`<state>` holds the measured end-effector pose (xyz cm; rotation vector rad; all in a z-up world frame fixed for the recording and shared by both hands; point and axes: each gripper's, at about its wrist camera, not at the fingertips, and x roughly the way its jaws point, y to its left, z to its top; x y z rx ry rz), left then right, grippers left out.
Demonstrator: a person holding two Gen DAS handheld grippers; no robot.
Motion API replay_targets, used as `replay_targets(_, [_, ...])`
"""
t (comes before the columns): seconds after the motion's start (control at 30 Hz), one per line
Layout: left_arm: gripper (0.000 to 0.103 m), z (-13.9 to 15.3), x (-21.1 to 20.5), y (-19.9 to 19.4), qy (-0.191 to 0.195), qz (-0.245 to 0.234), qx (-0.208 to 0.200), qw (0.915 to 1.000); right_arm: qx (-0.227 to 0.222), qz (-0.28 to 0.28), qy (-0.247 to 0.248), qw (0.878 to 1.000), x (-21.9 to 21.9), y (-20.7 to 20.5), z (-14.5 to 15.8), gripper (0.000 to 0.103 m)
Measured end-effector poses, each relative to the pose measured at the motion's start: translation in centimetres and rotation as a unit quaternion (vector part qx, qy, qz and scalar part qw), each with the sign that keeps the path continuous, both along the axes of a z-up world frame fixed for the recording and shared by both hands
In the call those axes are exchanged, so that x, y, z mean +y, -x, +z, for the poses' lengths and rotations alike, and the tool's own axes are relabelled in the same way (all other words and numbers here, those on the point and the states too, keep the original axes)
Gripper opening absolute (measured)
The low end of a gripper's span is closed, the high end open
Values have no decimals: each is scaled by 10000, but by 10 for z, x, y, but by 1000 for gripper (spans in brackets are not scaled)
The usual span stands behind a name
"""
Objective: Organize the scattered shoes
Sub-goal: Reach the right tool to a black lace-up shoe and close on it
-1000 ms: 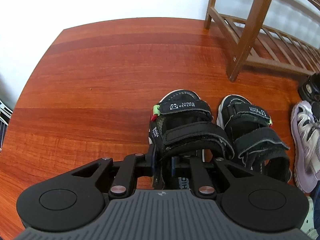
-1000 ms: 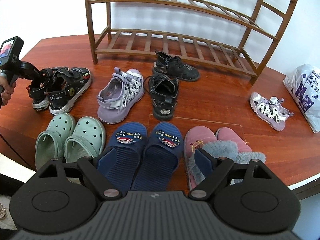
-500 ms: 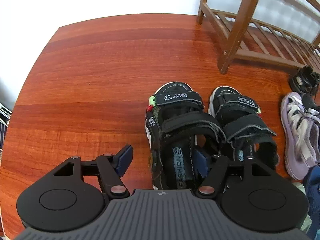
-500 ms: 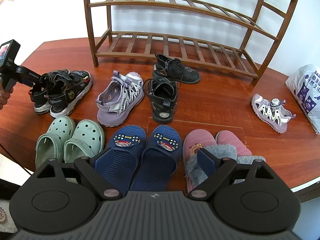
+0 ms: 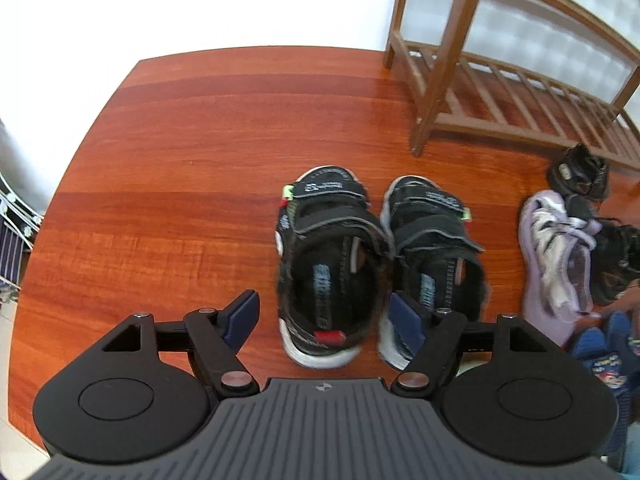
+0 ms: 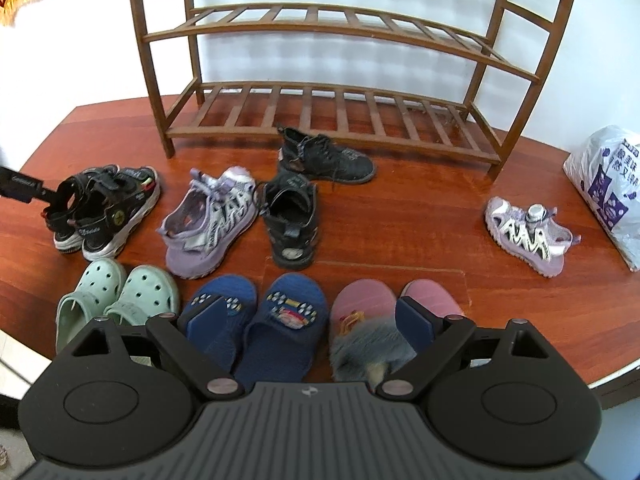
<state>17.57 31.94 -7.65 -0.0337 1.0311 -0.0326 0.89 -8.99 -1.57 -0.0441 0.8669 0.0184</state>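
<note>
Black sandals sit side by side, toes toward the wooden rack, paired on the table like the green clogs, blue slippers and pink slippers in the near row; purple sneakers lie well apart from each other and black boots lie askew, so unsorted. Left gripper jaws wide, straddling the left sandal's heel, gripping nothing. Right gripper jaws spread, empty, above the slippers.

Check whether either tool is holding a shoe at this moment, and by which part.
Nothing is held. The left tool is open, its fingers apart around the heel of the left black sandal. The right tool is open above the slippers.
</note>
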Motion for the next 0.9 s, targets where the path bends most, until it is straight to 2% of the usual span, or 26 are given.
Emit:
replay_targets(0.23, [76, 14, -25, 30, 110, 50, 14, 9999, 14, 172, -131, 9998, -26, -37, 6, 94])
replay_targets(0.53, [77, 14, -55, 59, 89, 294, 163, 9994, -21, 668, -170, 9976, -43, -106, 4, 94])
replay_targets(0.9, [77, 21, -91, 91, 367, 675, 336, 9965, 99, 936, -177, 9954, -52, -204, -9, 91])
